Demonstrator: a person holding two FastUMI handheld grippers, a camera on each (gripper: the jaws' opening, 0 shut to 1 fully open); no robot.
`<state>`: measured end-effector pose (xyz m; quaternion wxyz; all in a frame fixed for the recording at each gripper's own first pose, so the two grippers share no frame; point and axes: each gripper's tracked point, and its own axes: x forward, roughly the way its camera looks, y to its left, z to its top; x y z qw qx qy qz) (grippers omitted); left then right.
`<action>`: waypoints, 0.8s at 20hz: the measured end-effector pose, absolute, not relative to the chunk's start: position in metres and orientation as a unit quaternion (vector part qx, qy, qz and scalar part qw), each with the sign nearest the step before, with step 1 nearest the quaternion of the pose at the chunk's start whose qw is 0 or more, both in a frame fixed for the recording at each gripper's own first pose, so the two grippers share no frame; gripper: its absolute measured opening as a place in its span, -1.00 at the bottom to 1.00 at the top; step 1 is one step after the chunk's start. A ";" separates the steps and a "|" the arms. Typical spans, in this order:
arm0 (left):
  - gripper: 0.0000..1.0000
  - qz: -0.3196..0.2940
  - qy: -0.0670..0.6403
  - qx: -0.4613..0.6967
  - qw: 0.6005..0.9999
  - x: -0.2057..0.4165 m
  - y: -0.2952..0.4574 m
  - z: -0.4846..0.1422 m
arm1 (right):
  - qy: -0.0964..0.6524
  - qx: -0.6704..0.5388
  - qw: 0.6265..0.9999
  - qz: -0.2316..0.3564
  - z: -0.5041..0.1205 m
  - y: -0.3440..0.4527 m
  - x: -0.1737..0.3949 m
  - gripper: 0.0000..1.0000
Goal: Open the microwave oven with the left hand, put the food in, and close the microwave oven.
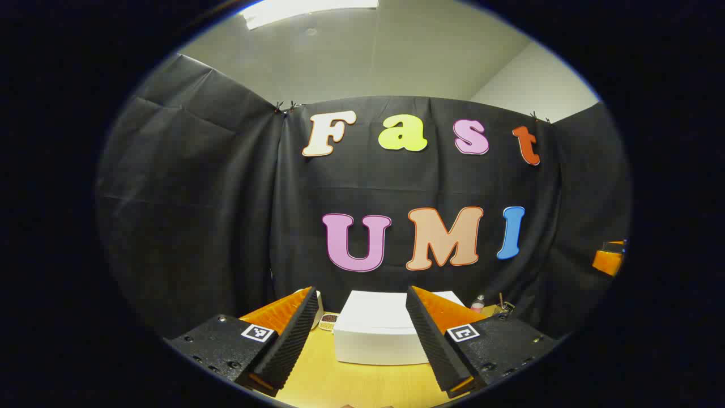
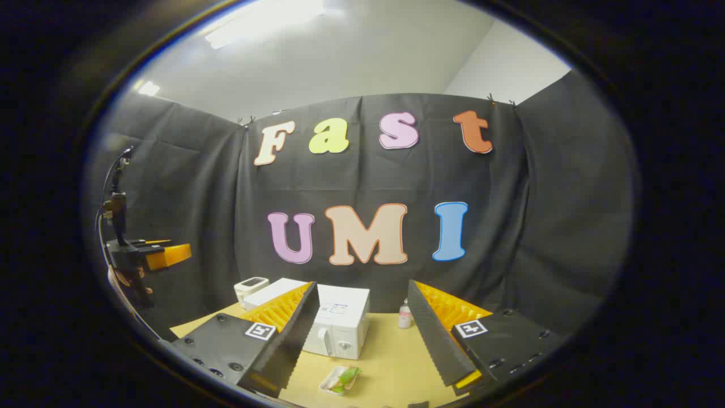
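The left claw (image 1: 362,340) hung open and empty, the shut boxy white microwave oven (image 1: 380,334) straight ahead between its fingers on the yellow wooden bench (image 1: 351,385), likely lined up for the door. The right claw (image 2: 359,340) gaped empty too; the small tray of green food (image 2: 340,379) lay just ahead, ready for pickup.

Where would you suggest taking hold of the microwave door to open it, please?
Grip the upright handle on the front of the microwave oven, beside the dial. It runs vertically, so bring the open left hand-held gripper straight at the front with a finger on each side, then pull outward.
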<state>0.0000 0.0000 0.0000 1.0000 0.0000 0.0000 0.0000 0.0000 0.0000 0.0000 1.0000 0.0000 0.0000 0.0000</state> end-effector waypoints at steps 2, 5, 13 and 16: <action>0.90 -0.008 0.004 0.000 1.000 -0.003 -0.004 -0.001 | 0.012 0.008 1.000 0.005 -0.005 0.001 0.002 0.89; 0.90 -0.008 0.005 0.010 1.000 -0.007 -0.003 0.000 | 0.014 0.010 1.000 0.001 -0.005 -0.003 0.003 0.89; 0.90 -0.009 -0.006 0.025 1.000 -0.016 -0.005 0.005 | 0.009 0.011 1.000 0.010 -0.003 0.008 -0.002 0.89; 0.84 -0.013 -0.007 0.020 1.000 -0.019 -0.008 0.003 | 0.006 0.014 1.000 0.008 -0.004 0.008 -0.003 0.89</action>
